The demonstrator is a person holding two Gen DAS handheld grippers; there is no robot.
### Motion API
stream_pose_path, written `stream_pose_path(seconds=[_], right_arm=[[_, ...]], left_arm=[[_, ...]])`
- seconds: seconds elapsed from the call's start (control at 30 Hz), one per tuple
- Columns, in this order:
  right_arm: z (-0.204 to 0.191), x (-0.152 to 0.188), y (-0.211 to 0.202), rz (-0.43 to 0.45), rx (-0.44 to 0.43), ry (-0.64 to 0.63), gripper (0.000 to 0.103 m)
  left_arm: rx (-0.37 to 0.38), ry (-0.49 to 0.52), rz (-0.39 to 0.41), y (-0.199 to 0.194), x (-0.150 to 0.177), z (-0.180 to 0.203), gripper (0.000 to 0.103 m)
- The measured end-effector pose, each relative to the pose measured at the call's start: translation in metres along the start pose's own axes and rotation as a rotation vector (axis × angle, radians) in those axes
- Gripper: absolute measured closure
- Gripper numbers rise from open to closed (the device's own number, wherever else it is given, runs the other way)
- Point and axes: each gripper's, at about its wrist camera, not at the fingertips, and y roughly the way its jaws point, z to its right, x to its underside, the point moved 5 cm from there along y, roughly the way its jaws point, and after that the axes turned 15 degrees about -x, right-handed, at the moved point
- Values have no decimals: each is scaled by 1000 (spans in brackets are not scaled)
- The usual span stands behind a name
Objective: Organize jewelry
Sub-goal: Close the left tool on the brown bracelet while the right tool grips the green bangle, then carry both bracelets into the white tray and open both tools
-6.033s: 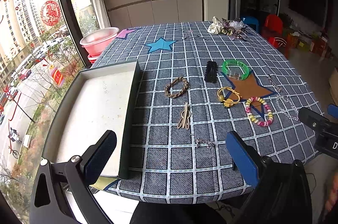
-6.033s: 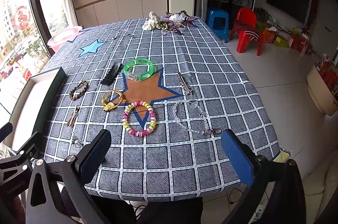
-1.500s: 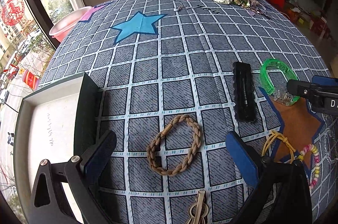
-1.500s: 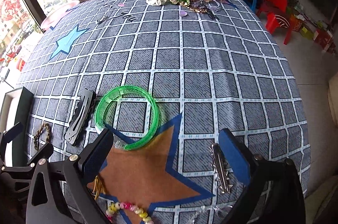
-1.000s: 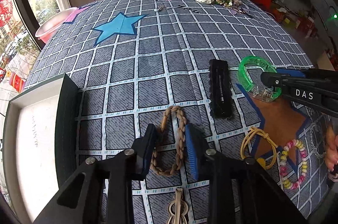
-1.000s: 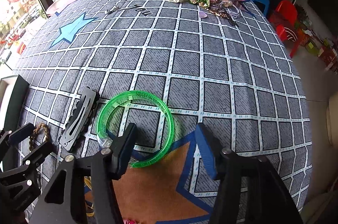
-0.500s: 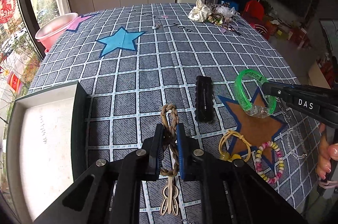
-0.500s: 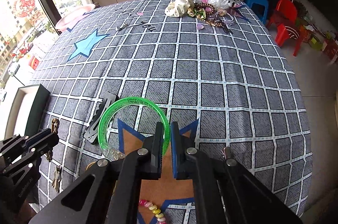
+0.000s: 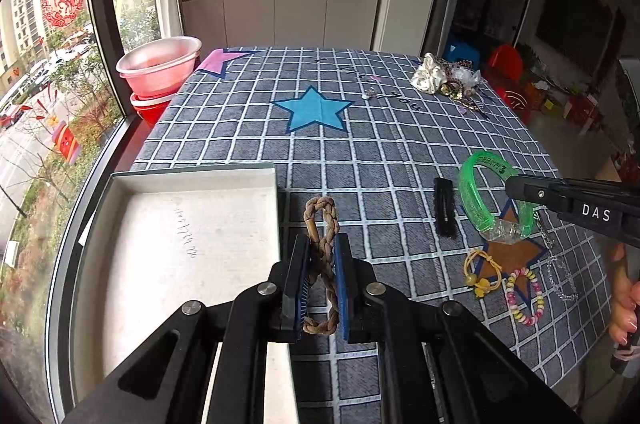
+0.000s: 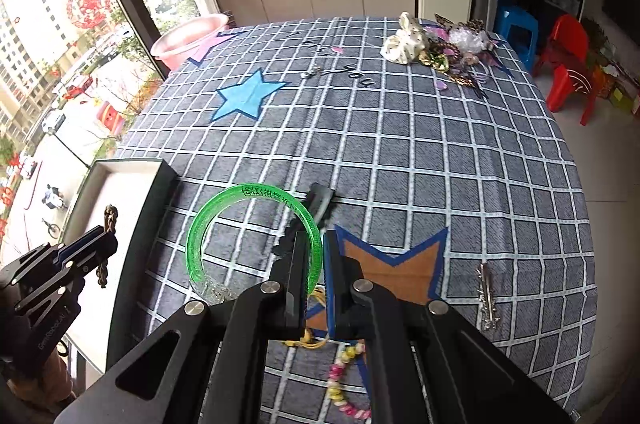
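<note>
Both tongs are now clamped and off the cloth: the left gripper [image 9: 320,284] has its blue pads pinched on the braided brown bracelet [image 9: 320,224], which hangs squeezed into a long loop, and the right gripper [image 10: 316,276] is nipped on the rim of the green bangle [image 10: 224,224]. A second ago the 2 pieces lay flat on the checked tablecloth [image 9: 360,144] with the jaws only half drawn in around them; 6 seconds ago the jaws stood wide and nothing was touched. So 2 items are picked up at once, which I take to mean the carry to the white tray [image 9: 192,184] comes next. The braid already hangs just beside the tray's right wall (from the right camera it seems to be over the tray, though the fisheye makes that hard to judge). The black clip [image 9: 445,208], yellow hair tie [image 9: 482,272] and bead bracelet [image 9: 524,298] lie where they were.
</note>
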Motion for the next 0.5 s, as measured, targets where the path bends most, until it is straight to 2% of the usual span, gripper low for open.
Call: stream_pose_path(seconds=[0.27,0.5], right_arm=[[-82,-16,54,-67,-64,-118,96],[-141,-28,117,-134,-89,-206,96]], left_arm=[[-104,-80,-37,29,7,-72,83],[-143,-109,-97,69,7,-106,83]])
